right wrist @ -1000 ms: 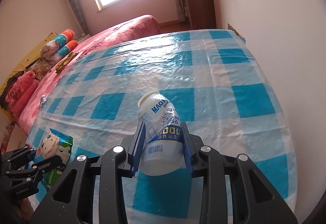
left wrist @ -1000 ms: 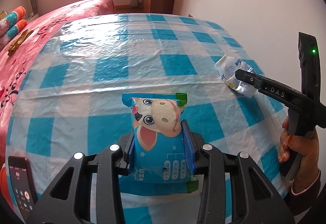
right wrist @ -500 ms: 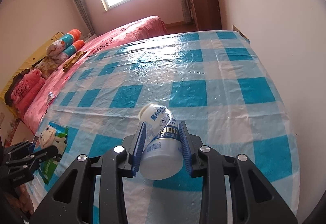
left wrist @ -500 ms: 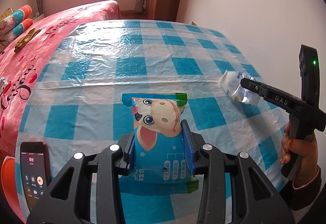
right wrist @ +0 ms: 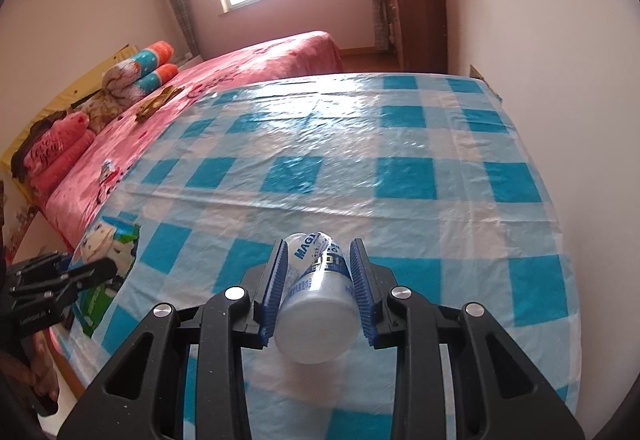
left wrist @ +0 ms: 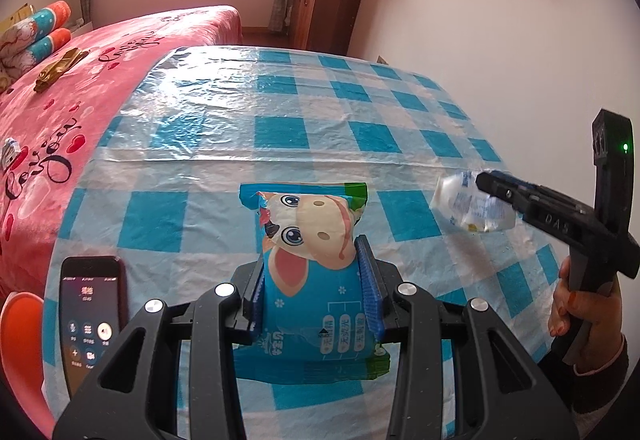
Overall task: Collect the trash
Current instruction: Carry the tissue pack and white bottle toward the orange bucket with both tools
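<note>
While the checked tablecloth (left wrist: 280, 136) spreads out ahead of both tools, you have each piece of trash already clamped and carried above it. Your left gripper (left wrist: 312, 292) is closed on the cow-print snack bag (left wrist: 310, 260), which stands upright between the blue pads, gripped across its lower half with the top poking forward past the fingertips. Judge it light, soft and crinkly: the film could slide or fold, so hold it across the fuller middle, not the thin sealed edge. Your right gripper (right wrist: 318, 292) is closed on the small plastic bottle (right wrist: 316, 304), pinched across its body with the base toward the camera and the neck pointing forward. It looks empty and thin-walled, so it is probably light, slick and easy to crush; squeeze gently. A phone (left wrist: 90, 316) lies to the left gripper's left, not trash.
</note>
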Demonstrator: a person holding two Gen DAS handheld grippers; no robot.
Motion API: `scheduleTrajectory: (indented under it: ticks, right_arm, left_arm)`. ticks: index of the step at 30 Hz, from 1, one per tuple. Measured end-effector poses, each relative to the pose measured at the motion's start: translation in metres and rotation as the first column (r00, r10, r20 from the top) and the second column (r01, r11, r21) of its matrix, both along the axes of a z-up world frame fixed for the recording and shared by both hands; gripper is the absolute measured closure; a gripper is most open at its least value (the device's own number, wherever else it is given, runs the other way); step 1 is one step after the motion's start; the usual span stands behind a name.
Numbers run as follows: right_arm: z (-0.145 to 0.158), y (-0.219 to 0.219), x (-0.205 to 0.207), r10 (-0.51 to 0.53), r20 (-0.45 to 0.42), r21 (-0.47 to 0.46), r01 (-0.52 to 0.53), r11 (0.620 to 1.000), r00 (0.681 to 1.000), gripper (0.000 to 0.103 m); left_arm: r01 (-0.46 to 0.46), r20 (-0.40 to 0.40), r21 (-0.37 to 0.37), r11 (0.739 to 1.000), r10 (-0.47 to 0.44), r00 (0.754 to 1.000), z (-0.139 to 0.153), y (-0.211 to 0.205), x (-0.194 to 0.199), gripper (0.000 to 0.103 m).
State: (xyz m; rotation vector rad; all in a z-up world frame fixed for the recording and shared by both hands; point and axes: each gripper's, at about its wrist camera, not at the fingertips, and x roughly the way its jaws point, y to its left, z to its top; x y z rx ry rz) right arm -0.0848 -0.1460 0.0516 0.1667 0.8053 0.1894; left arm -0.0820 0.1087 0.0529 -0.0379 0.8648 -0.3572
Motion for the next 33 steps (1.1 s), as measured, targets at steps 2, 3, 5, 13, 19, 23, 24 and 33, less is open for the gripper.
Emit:
scheduleTrajectory:
  ticks: [2,3,5,13,19,23,24,33]
  right_arm:
    - [-0.003,0.007,-0.004,0.020,-0.022,0.005,-0.020,1.000,1.000,0.069]
    - [-0.007,0.011,-0.007,0.033,-0.045,0.007,-0.033,0.999,0.998,0.070]
    - [-0.014,0.014,-0.011,0.045,-0.080,0.020,-0.044,0.999,0.996,0.072]
    - [-0.025,0.040,-0.031,0.121,-0.126,0.014,-0.121,0.993,0.985,0.030]
    - [-0.032,0.064,-0.030,0.126,-0.129,-0.101,-0.139,0.985,0.984,0.029]
    - [-0.036,0.070,-0.030,0.110,-0.116,-0.169,-0.129,0.977,0.987,0.039]
    - [-0.036,0.072,-0.030,0.110,-0.114,-0.182,-0.129,0.975,0.987,0.040]
    - [-0.033,0.077,-0.032,0.098,-0.108,-0.189,-0.117,0.975,0.989,0.041]
  left_arm:
    - [-0.006,0.002,-0.006,1.000,0.006,1.000,0.001,0.005,-0.003,0.062]
    - [-0.008,0.001,-0.011,1.000,0.008,1.000,0.002,0.009,-0.006,0.062]
    - [-0.011,-0.002,-0.017,1.000,0.011,1.000,0.002,0.013,-0.008,0.062]
    - [-0.020,-0.005,-0.043,0.999,0.019,1.000,0.004,0.033,-0.018,0.062]
    - [-0.016,0.006,-0.062,0.998,0.017,1.000,0.008,0.042,-0.027,0.062]
    - [-0.021,0.015,-0.070,0.997,0.022,1.000,0.010,0.051,-0.032,0.062]
    - [-0.024,0.017,-0.072,0.997,0.025,1.000,0.011,0.055,-0.034,0.062]
    - [-0.065,0.024,-0.077,0.995,0.067,0.997,0.013,0.082,-0.044,0.062]
